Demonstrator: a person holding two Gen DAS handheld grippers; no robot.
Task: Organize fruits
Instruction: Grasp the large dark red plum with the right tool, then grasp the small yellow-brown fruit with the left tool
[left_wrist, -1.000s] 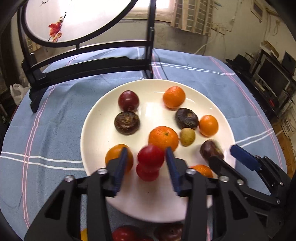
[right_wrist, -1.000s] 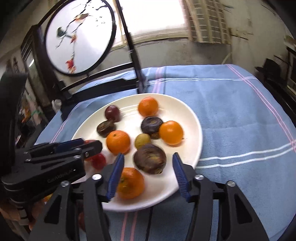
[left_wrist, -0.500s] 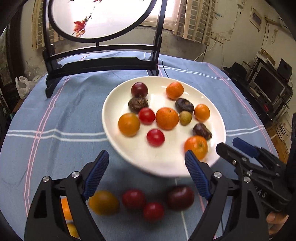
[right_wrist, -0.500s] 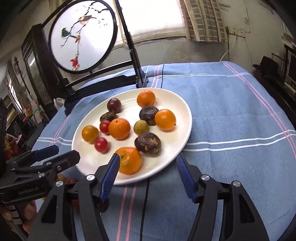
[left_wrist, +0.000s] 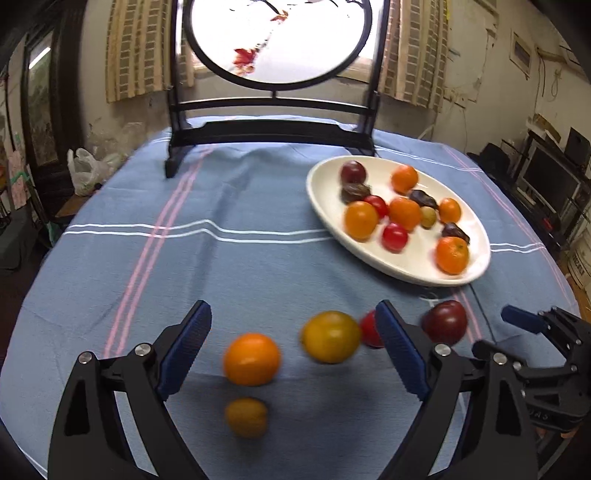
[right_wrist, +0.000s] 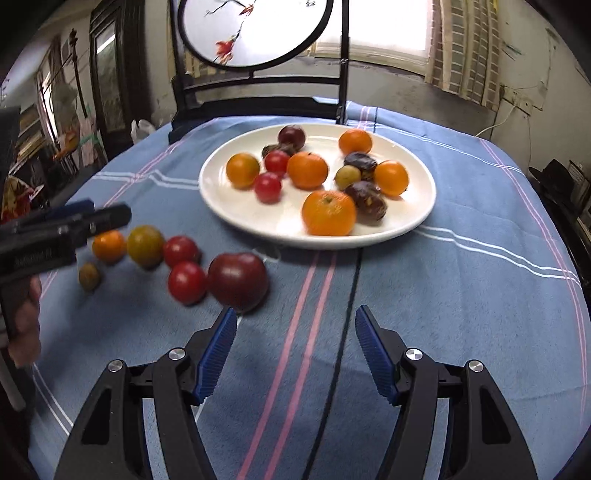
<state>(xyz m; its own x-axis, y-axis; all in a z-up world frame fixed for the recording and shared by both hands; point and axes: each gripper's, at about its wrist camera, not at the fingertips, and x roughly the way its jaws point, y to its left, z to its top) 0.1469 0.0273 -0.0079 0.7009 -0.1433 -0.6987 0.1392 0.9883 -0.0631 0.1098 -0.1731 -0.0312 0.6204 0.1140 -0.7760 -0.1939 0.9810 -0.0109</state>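
A white plate (left_wrist: 406, 271) (right_wrist: 240, 210) holds several fruits: oranges, red tomatoes and dark fruits. Loose fruits lie on the blue cloth in front of it: an orange (left_wrist: 252, 359) (right_wrist: 108, 245), a yellow-green tomato (left_wrist: 330, 336) (right_wrist: 145, 246), a small yellow fruit (left_wrist: 246, 416) (right_wrist: 89, 276), red tomatoes (right_wrist: 187, 282) and a dark red tomato (left_wrist: 445, 322) (right_wrist: 238, 281). My left gripper (left_wrist: 293, 345) is open and empty, with the orange and yellow-green tomato between its fingers. My right gripper (right_wrist: 295, 350) is open and empty over bare cloth, right of the dark red tomato.
A black stand with a round painted screen (left_wrist: 273, 129) (right_wrist: 258, 96) stands at the table's far side. The blue striped tablecloth (left_wrist: 184, 240) covers the round table. A black cable (right_wrist: 343, 332) runs under the plate towards me. Furniture stands beyond the table's right edge.
Both grippers have pulled back from the plate. The left one swung left over the loose fruits, having left a red tomato on the plate. The right one backed off, open.
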